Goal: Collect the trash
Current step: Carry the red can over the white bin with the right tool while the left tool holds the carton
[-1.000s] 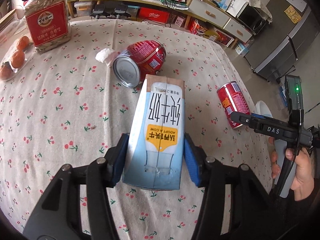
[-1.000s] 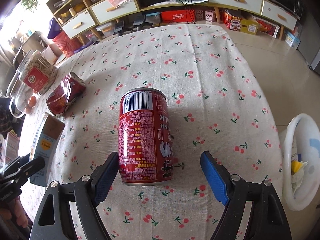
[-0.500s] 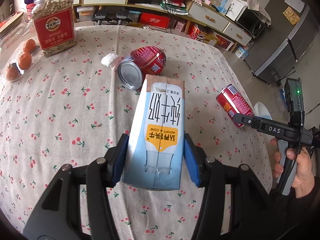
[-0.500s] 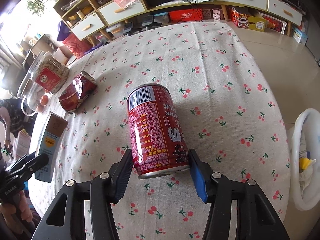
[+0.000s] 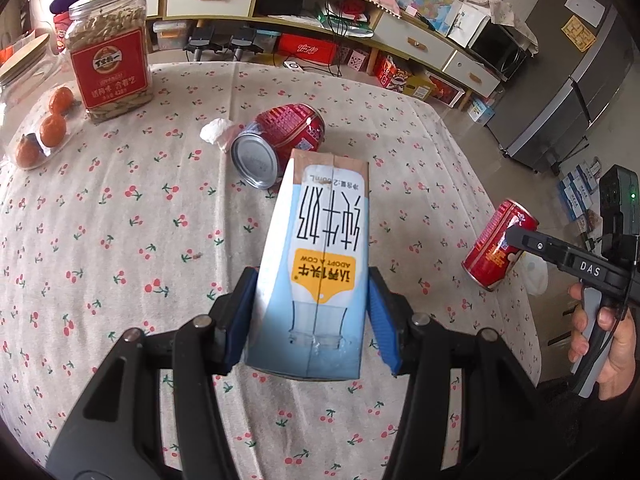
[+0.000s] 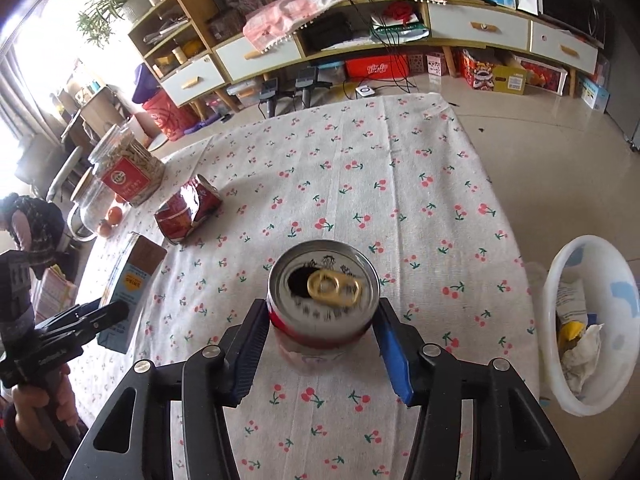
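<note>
Your left claw [image 5: 308,316] is clamped on the blue-and-white milk carton [image 5: 316,264], your right claw [image 6: 320,340] on the opened red drink can [image 6: 323,296], both above the cherry-print counter [image 6: 400,184]; carry the can level to the white plastic bin [image 6: 588,320] on the floor beside the counter, release over its mouth

A cherry-print tablecloth [image 5: 120,208] covers the table. At its far left corner stands a clear jar of seeds [image 5: 109,66] with a red label — just beside it, three small oranges [image 5: 52,130] lie in a row. Beyond the table runs a low shelf unit with white drawers [image 6: 480,26] — boxes crowd the floor beneath it.
</note>
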`<action>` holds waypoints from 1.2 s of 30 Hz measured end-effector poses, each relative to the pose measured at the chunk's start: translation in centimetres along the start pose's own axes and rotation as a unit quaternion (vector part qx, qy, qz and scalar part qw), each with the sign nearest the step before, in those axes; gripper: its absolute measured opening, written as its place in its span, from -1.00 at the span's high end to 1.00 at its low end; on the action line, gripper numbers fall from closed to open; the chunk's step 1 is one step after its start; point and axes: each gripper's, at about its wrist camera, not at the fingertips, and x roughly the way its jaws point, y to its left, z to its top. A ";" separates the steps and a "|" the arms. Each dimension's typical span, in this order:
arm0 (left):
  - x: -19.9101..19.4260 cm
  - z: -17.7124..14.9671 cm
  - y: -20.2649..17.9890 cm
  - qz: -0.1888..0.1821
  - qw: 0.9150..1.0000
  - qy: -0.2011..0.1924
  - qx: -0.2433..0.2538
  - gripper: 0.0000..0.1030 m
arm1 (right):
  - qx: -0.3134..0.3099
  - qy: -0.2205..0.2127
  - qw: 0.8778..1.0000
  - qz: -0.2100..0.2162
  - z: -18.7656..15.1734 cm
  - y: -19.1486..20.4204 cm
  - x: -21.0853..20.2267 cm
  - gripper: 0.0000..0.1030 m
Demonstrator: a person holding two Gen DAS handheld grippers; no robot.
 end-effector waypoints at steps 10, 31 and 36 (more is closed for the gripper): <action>0.0 0.3 -1.5 -0.005 1.000 -0.003 0.008 -0.07 | 0.009 -0.025 1.000 -0.002 -0.6 -1.7 -2.7 -0.05; 2.2 0.4 -8.0 -0.027 0.998 0.014 0.050 -0.07 | 0.125 -0.064 0.987 -0.078 -2.5 -15.5 -8.2 -0.05; 2.7 0.6 -10.0 -0.036 0.997 0.017 0.068 -0.07 | 0.161 -0.058 0.979 -0.111 -3.5 -19.8 -8.3 -0.05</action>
